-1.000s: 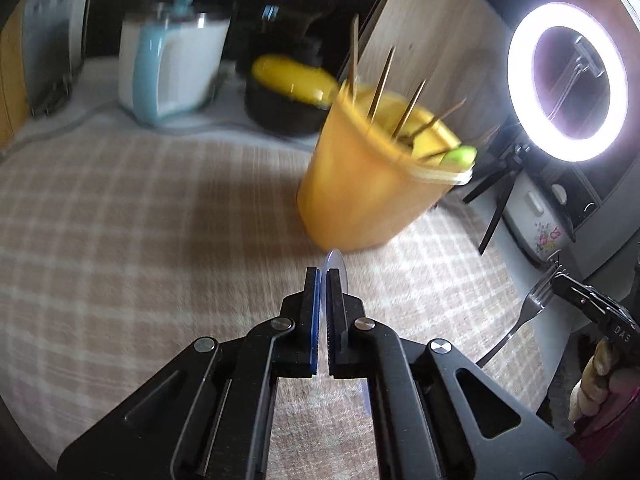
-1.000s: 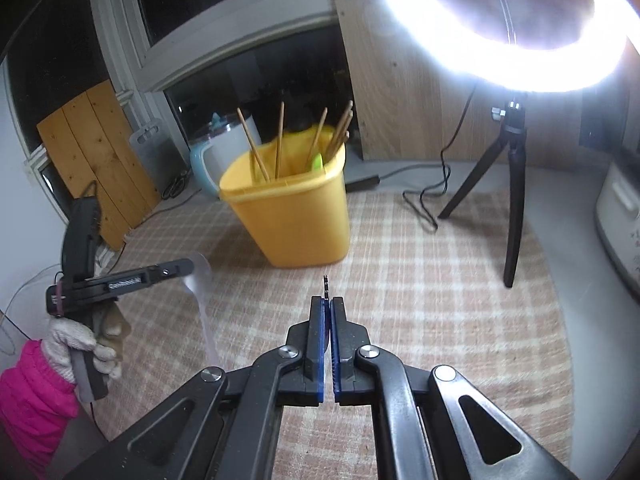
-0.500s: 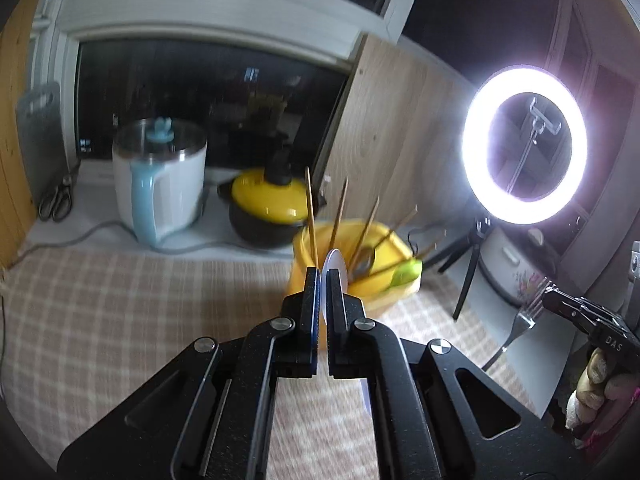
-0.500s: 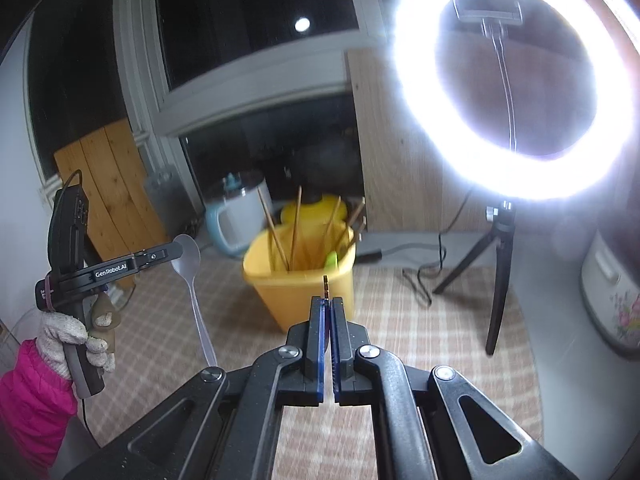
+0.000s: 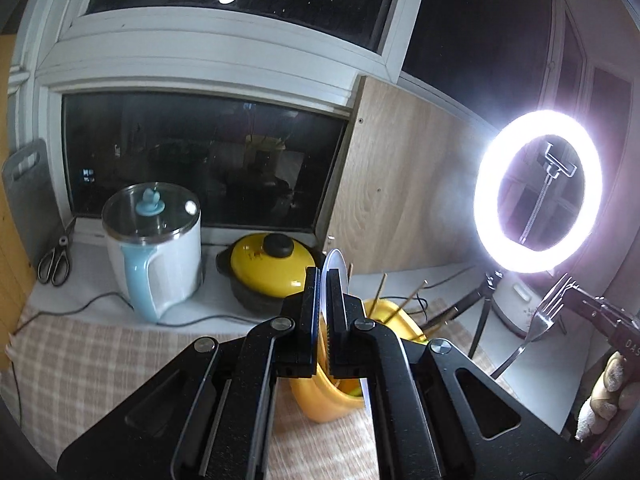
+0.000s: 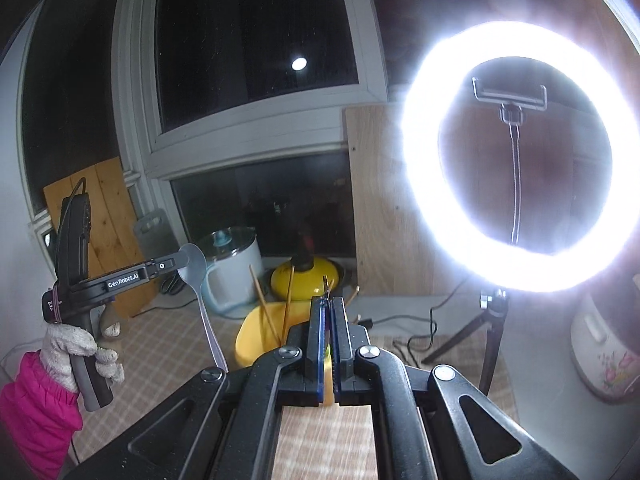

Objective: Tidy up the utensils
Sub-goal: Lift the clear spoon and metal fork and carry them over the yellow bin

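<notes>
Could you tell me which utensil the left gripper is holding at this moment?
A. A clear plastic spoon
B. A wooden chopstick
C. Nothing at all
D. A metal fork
A: the right wrist view shows the left gripper shut on the spoon, whose handle hangs down, while the fork sits in the right gripper.

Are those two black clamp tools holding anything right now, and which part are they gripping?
Yes. The left gripper pinches a clear plastic spoon at its bowl, handle hanging down. The right gripper clamps a metal fork at its tines, handle hanging down.
</notes>
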{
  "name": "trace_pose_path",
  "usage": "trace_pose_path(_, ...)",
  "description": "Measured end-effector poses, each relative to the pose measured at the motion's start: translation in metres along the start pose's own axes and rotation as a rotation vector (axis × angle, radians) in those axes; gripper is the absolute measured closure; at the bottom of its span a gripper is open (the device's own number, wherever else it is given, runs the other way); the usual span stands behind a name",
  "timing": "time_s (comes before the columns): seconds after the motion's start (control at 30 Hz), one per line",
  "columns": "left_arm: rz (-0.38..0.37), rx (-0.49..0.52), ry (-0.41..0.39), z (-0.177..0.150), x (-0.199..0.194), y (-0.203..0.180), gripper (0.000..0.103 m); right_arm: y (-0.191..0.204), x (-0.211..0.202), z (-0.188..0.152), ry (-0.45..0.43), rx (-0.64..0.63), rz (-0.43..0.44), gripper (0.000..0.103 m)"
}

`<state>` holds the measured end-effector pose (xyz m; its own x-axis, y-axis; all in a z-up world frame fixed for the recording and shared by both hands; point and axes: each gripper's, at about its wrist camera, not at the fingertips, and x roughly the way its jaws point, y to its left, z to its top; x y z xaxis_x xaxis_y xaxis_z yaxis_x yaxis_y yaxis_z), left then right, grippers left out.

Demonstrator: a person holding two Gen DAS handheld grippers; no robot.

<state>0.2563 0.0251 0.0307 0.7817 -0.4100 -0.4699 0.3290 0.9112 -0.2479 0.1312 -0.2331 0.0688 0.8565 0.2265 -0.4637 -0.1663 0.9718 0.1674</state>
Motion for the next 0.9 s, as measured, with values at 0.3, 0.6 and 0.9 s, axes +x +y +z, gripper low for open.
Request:
trace_pose_path(0.3,0.038,0.026,0.012,0.012,0.033,0.002,0.103,0.002,0.023,0.022,-0.038,0.000,-0.044,0.103)
trace_pose_path(0.6,0.041,0.047,0.060,-0.001,0.059,-0.001,0.103,0.004,0.065,0.017,0.010,0.011,-0.073,0.103)
trace_pose_path(0.9,0.030,0.047,0.096,-0.015,0.072,-0.001,0.103,0.010,0.090,0.007,0.053,-0.014,-0.063,0.103)
